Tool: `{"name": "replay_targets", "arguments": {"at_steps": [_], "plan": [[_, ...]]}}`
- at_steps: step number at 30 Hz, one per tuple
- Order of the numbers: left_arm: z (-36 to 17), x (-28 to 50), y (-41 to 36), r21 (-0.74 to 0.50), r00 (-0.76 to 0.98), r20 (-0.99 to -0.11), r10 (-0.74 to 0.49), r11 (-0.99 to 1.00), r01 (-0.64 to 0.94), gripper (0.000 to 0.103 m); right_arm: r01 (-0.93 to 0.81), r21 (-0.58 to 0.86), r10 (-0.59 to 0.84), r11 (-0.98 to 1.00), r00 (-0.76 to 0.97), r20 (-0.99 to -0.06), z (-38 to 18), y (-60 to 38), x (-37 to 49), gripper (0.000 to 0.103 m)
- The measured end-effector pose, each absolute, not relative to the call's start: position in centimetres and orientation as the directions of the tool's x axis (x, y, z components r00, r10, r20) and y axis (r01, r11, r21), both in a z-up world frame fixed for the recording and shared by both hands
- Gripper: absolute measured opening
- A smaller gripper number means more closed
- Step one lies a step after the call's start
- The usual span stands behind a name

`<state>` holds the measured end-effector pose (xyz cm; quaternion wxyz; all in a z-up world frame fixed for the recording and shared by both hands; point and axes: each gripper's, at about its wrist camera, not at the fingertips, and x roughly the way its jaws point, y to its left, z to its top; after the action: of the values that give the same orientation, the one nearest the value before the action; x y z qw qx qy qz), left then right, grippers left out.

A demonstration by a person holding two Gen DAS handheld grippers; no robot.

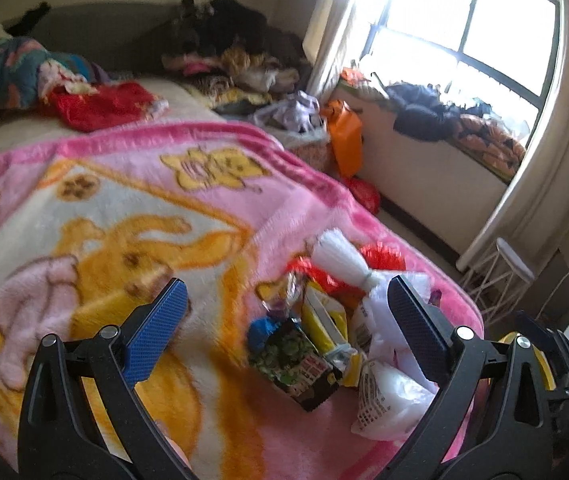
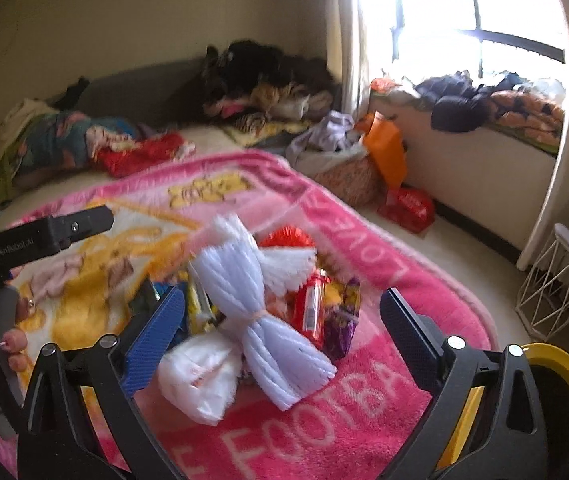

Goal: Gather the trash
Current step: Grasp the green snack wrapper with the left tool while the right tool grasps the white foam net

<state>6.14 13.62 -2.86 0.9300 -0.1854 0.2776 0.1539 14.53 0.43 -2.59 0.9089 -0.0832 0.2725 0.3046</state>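
Pink blanket [image 2: 364, 216] on bed, both grippers angled down over trash pile [image 2: 260, 316], jaws spread, empty.

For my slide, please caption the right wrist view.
Open right gripper above tied white foam netting on pink blanket.

fleecy cloth blanket [image 1: 132, 208], glossy plastic wrappers [image 2: 312, 308]

Bright window [image 1: 468, 28] with cream curtain [image 1: 540, 184], beige wall [image 2: 124, 28], white wire stool [image 2: 560, 276].
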Motion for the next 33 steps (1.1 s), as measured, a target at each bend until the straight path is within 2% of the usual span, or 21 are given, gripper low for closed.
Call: {"name": "replay_targets", "arguments": {"at_steps": [10,13,18,22,23,27,31,33], "plan": [[-7.9,8.8,13.7,-0.302,0.711,-0.691,0.126,0.844,-0.443,0.092,-0.653,-0.021,0.470,0.757,0.567,-0.676,-7.5,1.4,16.9,0.084],[-9.0,9.2,13.9,-0.330,0.692,-0.714,0.101,0.824,-0.461,0.092,-0.664,-0.023,0.469,0.747,0.552,-0.690,-8.2,1.8,17.1,0.077],[-10.6,9.3,14.4,-0.402,0.670,-0.741,0.042,0.772,-0.492,0.092,-0.679,0.003,0.482,0.734,0.517,-0.707,-9.4,2.3,17.0,0.053],[-11.0,9.2,14.3,-0.432,0.668,-0.744,0.011,0.755,-0.494,0.091,-0.686,-0.003,0.486,0.728,0.519,-0.703,-9.6,2.3,16.3,0.039],[-11.1,9.2,14.1,-0.437,0.668,-0.744,0.003,0.754,-0.490,0.090,-0.685,-0.001,0.490,0.728,0.522,-0.699,-9.6,2.2,16.1,0.034],[-11.4,8.6,14.0,-0.440,0.659,-0.752,-0.003,0.746,-0.500,0.072,-0.684,0.005,0.499,0.730,0.528,-0.687,-9.4,1.9,15.4,0.027],[-11.4,8.0,14.1,-0.456,0.663,-0.749,-0.017,0.739,-0.496,0.052,-0.677,0.010,0.508,0.736,0.541,-0.670,-9.2,1.6,14.7,0.023],[-11.3,7.8,14.0,-0.463,0.665,-0.747,-0.029,0.741,-0.487,0.044,-0.668,0.024,0.513,0.744,0.547,-0.662,-9.0,1.3,14.4,0.016]]}}
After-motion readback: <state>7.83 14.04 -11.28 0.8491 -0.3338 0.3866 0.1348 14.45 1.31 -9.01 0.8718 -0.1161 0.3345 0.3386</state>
